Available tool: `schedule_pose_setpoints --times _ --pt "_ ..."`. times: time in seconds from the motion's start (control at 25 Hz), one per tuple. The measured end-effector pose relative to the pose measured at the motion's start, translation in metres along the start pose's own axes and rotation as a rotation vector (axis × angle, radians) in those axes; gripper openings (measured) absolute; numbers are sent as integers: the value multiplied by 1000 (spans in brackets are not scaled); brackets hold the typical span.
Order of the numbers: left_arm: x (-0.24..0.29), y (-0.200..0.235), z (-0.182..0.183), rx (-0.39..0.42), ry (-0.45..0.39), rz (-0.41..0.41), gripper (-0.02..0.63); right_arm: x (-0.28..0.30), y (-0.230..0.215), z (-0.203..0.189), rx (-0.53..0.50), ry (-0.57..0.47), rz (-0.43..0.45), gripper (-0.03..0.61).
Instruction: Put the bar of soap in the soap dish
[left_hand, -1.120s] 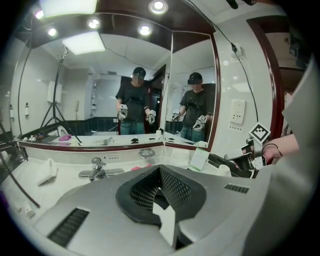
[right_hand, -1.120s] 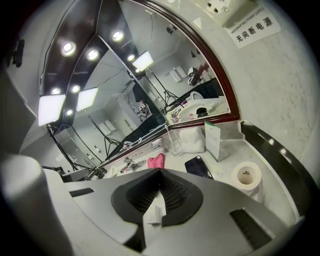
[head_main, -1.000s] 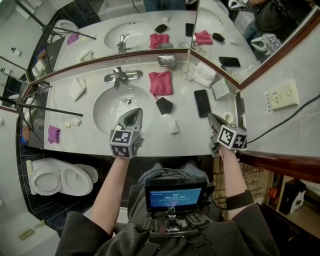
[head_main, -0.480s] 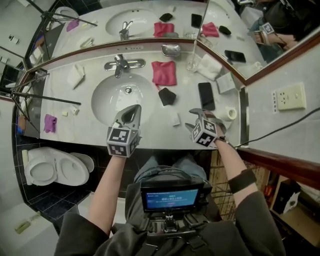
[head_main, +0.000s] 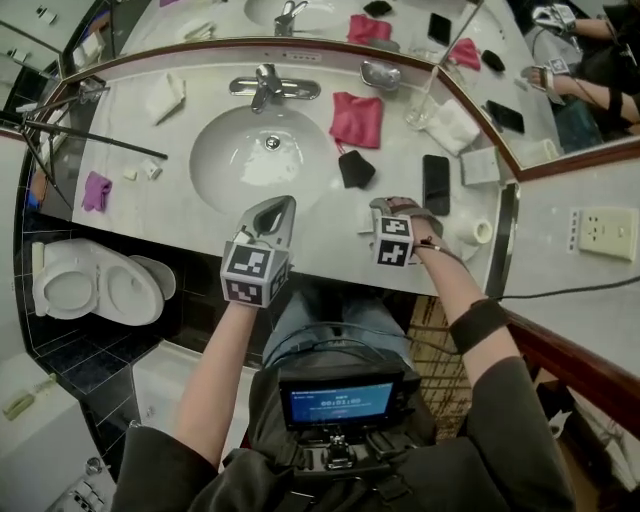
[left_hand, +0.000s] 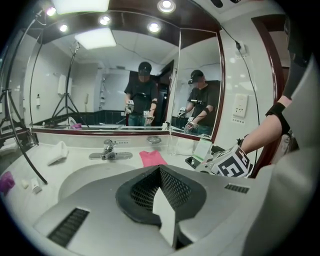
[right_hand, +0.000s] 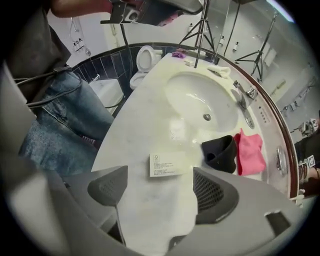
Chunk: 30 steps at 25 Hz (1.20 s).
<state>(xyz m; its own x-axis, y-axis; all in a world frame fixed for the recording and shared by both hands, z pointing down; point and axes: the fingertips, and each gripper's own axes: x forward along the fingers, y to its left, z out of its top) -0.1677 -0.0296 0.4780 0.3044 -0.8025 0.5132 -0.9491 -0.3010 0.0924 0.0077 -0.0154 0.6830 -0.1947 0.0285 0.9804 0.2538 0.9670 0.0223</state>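
My right tool: dropped over the worktop, jaws just opened wide | soap: lies just ahead between them, untouched | my left tool: closed, empty | task: grasp likely next; dish well beyond, by the mirror

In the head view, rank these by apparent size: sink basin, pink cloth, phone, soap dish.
sink basin, largest by far
pink cloth
phone
soap dish, smallest
The phone and the soap dish look close, so their order is unsure.
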Motion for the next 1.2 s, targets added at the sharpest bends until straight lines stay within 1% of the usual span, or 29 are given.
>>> schedule_pose_setpoints --times 0.4,0.44,0.48,0.52,0.56,0.68,0.8,0.92,1.08,1.2 --pt "2 1 -17 -31 6 30 0 34 -7 6 -74 31 105 430" --pt "2 0 -18 -35 9 31 0 36 -7 6 -84 37 113 389" --pt "2 -1 -19 -39 11 31 0 37 -7 5 -93 43 118 372" --pt "2 -2 -20 -41 12 32 0 38 -7 5 -103 49 119 337" --pt "3 -3 -21 -43 12 32 0 38 -8 4 -111 53 119 324" --pt "4 -5 -26 -41 20 31 0 39 -8 6 -125 52 116 327" --pt "8 -11 -27 -45 24 15 0 39 -8 6 -131 44 106 325" --pt "10 -12 -27 -40 28 20 0 39 -9 4 -139 50 93 324" --pt "13 -13 -26 -32 29 17 0 33 -13 -4 -141 59 66 324" --pt "17 -15 -25 -24 27 10 0 24 -20 -9 -142 62 27 324"
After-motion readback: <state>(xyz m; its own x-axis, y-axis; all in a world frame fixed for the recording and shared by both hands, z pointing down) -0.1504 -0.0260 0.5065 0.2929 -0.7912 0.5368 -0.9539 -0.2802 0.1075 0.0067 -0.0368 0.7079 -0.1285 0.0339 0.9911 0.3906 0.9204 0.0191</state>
